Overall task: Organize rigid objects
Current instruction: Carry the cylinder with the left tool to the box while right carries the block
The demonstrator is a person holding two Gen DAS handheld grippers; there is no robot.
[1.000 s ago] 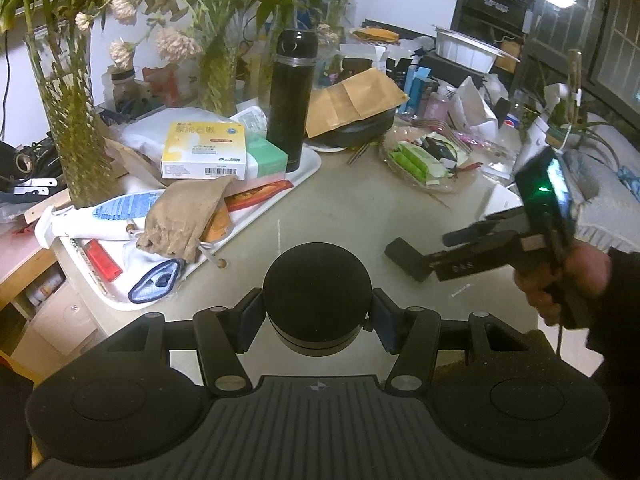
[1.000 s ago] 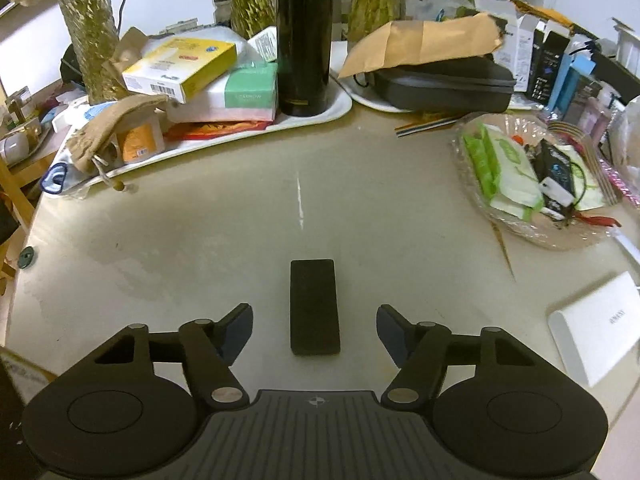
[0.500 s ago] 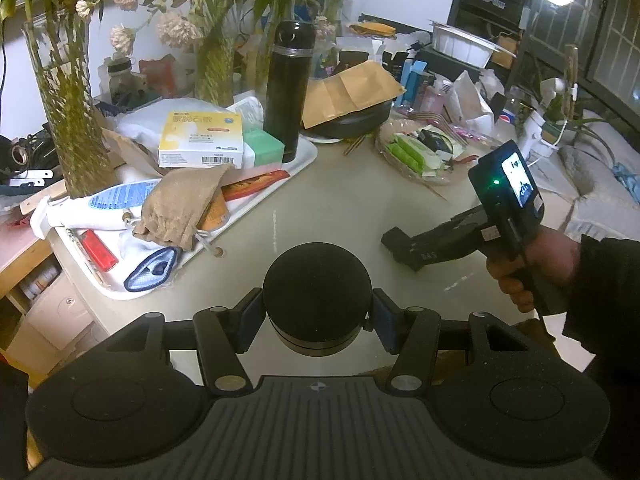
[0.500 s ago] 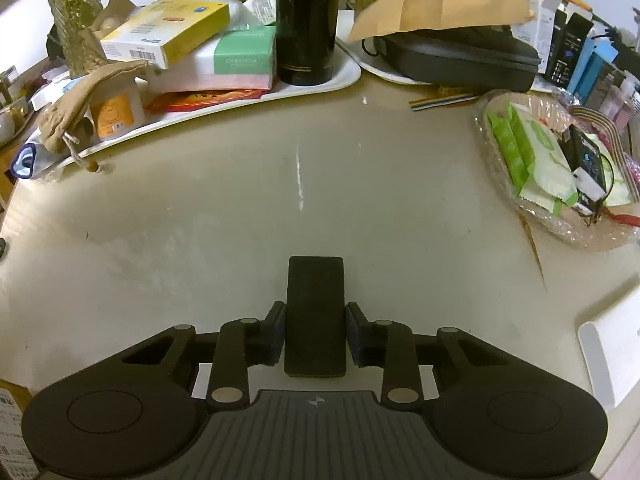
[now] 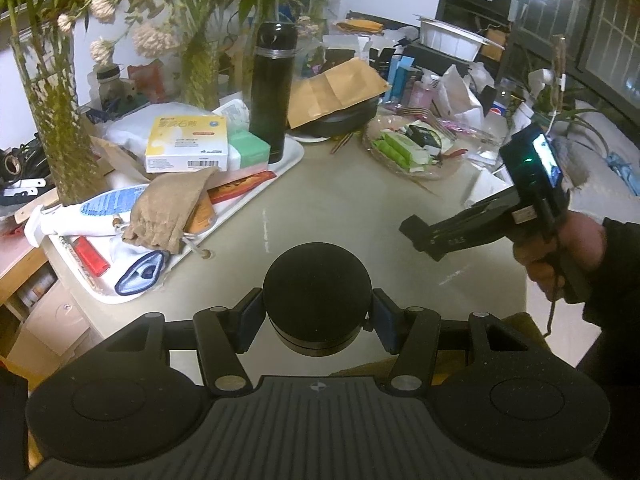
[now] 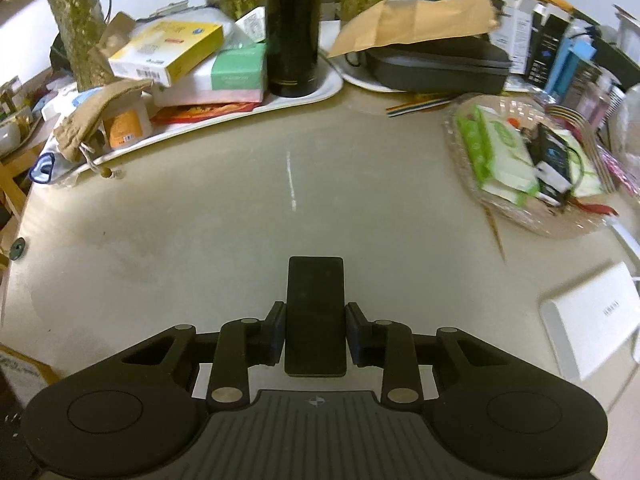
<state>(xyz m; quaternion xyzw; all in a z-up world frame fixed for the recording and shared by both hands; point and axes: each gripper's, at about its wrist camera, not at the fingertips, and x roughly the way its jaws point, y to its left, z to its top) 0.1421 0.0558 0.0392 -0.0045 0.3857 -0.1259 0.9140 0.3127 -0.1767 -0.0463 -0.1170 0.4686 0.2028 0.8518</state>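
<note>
My left gripper (image 5: 316,316) is shut on a round black puck-shaped object (image 5: 316,280), held above the beige table (image 5: 340,208). My right gripper (image 6: 315,332) is shut on a flat black rectangular slab (image 6: 316,300), with both pads pressed against its long sides. In the left wrist view the right gripper (image 5: 418,234) shows at the right in a person's hand (image 5: 560,252), its tip slanted down toward the table with the dark slab end (image 5: 412,226) sticking out.
A white tray (image 6: 240,118) at the back left holds boxes, a tan pouch (image 6: 96,116) and a tall black flask (image 6: 292,28). At the right stands a clear basket (image 6: 528,160) of packets. A white flat box (image 6: 592,316) lies near right. Vases line the back.
The right gripper's jaws stood apart around the slab lying on the table; they have closed on it. In the left wrist view the right hand has shifted slightly. The left gripper keeps its puck.
</note>
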